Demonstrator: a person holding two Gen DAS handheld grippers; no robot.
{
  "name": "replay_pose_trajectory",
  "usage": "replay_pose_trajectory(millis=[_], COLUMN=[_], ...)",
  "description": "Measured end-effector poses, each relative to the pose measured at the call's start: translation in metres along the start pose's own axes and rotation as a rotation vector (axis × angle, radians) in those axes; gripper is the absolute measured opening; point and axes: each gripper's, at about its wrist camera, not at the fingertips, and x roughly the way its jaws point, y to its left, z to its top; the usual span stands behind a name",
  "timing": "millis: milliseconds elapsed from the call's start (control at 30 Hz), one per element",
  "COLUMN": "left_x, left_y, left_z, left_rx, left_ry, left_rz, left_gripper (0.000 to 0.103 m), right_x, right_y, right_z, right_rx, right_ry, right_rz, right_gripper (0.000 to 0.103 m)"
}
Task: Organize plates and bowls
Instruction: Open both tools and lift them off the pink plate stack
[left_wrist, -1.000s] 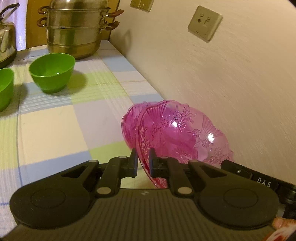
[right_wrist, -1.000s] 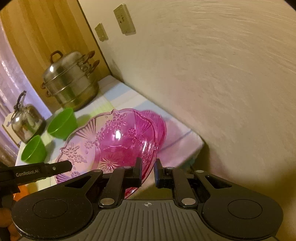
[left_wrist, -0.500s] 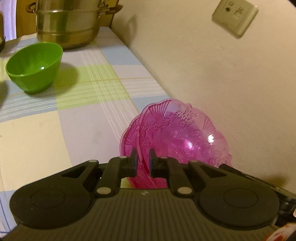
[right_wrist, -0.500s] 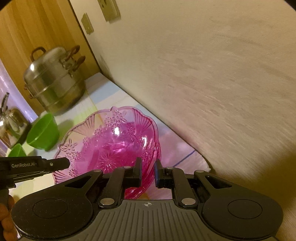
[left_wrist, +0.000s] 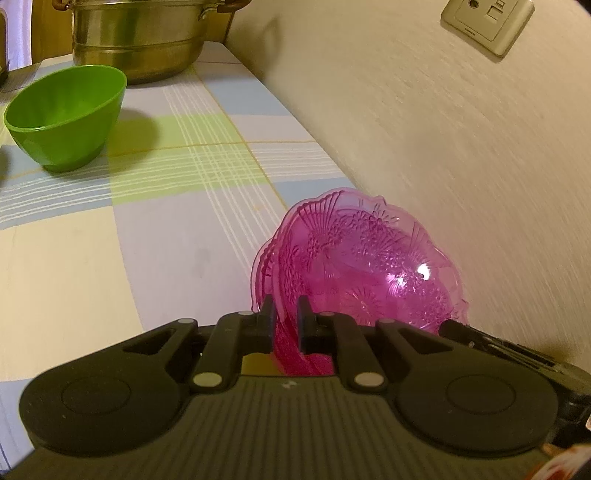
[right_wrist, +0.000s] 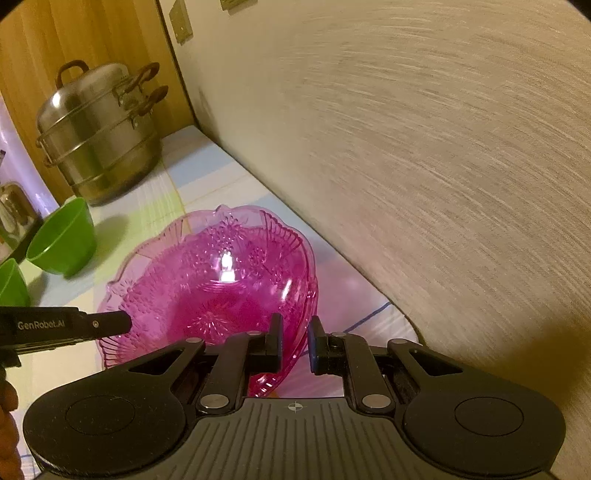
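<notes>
Moved: both grippers lower, pink bowls (left_wrist: 369, 266) nearer table (left_wrist: 147, 240).
Left gripper (left_wrist: 285, 314): jaws pinching bowls' rim.
Right gripper (right_wrist: 295, 334): jaws pinching opposite rim.
Green bowl (left_wrist: 66, 114): 10 o'clock.

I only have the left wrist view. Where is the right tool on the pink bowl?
Observer: The right tool straddles the pink bowl at its near edge, with the rim running between its fingers.
Operator: Any green bowls besides the one I see?
Observer: Yes, a second green bowl sits beside the first green bowl, cut off by the edge of the right wrist view.
Operator: Anything behind them?
Observer: A shiny metal kettle, standing next to the steamer pot.
</notes>
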Motion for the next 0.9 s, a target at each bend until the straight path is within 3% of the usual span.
replay_pose_trajectory(millis=[133, 200, 267, 300, 333, 600, 900], left_x=[-0.001, -0.004, -0.009, -0.013, -0.017, -0.044, -0.087], left_y=[-0.001, -0.002, -0.003, -0.002, -0.001, 0.001, -0.004], left_z=[0.0, 0.0, 0.0, 0.0, 0.0, -0.003, -0.021], left_rx=[0.005, 0.007, 0.011, 0.007, -0.001, -0.028, -0.013], left_ry=[-0.005, -0.021, -0.05, -0.066, -0.076, -0.089, -0.088], left_rz=[0.0, 0.009, 0.027, 0.026, 0.022, 0.003, 0.028], left_gripper=[0.01, 0.019, 0.027, 0.027, 0.027, 0.032, 0.06], right_x=[0.001, 0.001, 0.002, 0.0, -0.002, -0.025, -0.068], right_y=[0.0, 0.0, 0.001, 0.0, -0.002, -0.01, -0.007], right_z=[0.001, 0.002, 0.003, 0.003, 0.003, -0.004, -0.02], right_rx=[-0.003, -0.01, -0.022, -0.016, -0.001, 0.043, 0.085], right_ry=[-0.001, -0.004, -0.014, -0.025, -0.041, -0.047, -0.011], right_rz=[0.001, 0.006, 0.012, 0.014, 0.028, 0.049, 0.017], right_gripper=[0.013, 0.018, 0.042, 0.061, 0.064, 0.064, 0.065])
